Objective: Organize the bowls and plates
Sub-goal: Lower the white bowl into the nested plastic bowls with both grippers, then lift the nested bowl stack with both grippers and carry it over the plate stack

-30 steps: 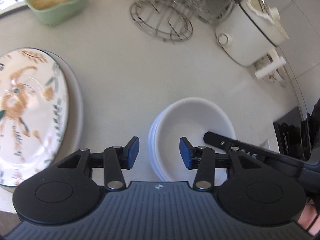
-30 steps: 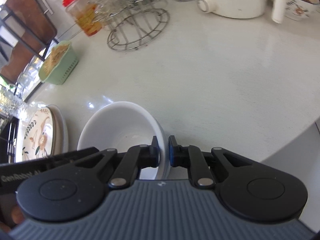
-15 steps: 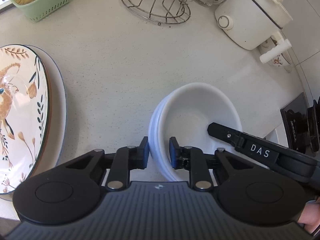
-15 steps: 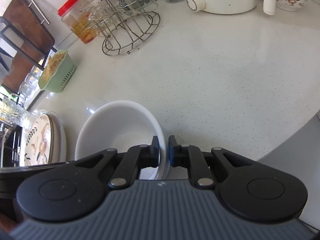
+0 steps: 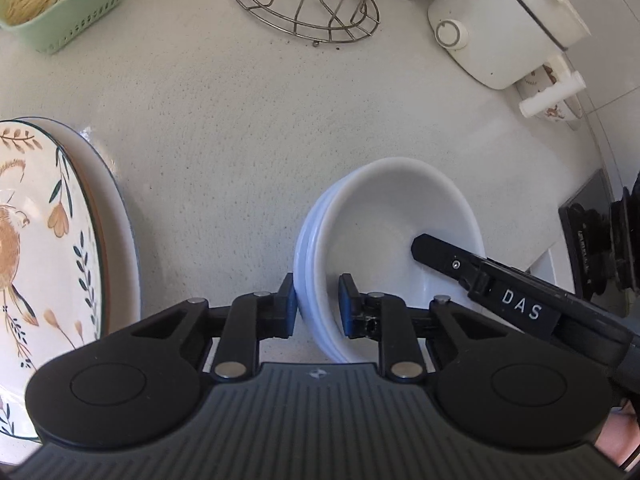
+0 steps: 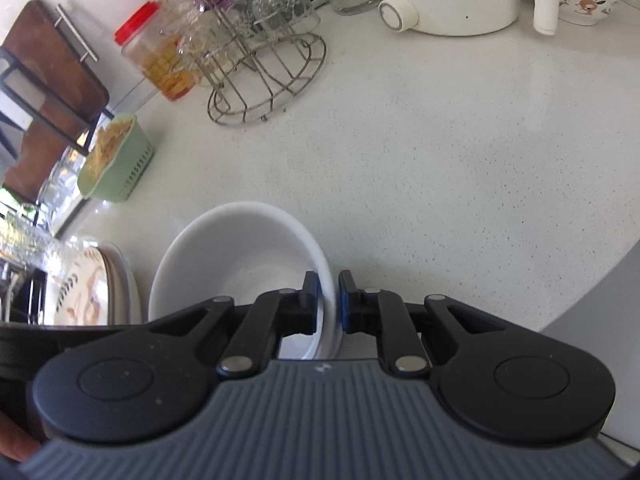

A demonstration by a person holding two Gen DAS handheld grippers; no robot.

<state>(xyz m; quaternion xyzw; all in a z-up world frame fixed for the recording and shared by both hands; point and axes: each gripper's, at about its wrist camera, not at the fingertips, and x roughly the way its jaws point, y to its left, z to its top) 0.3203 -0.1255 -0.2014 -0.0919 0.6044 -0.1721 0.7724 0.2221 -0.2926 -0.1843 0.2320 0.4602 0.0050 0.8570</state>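
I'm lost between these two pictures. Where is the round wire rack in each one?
Left wrist view: the wire rack sits at the top centre, cut off by the upper edge.
Right wrist view: the same wire rack stands upper left of centre, with glasses hung on it.
Shared landmark: the stack of white bowls, low in both pictures, just ahead of the tongs.

"DAS" on right hand-held gripper (image 5: pixel 436 254)
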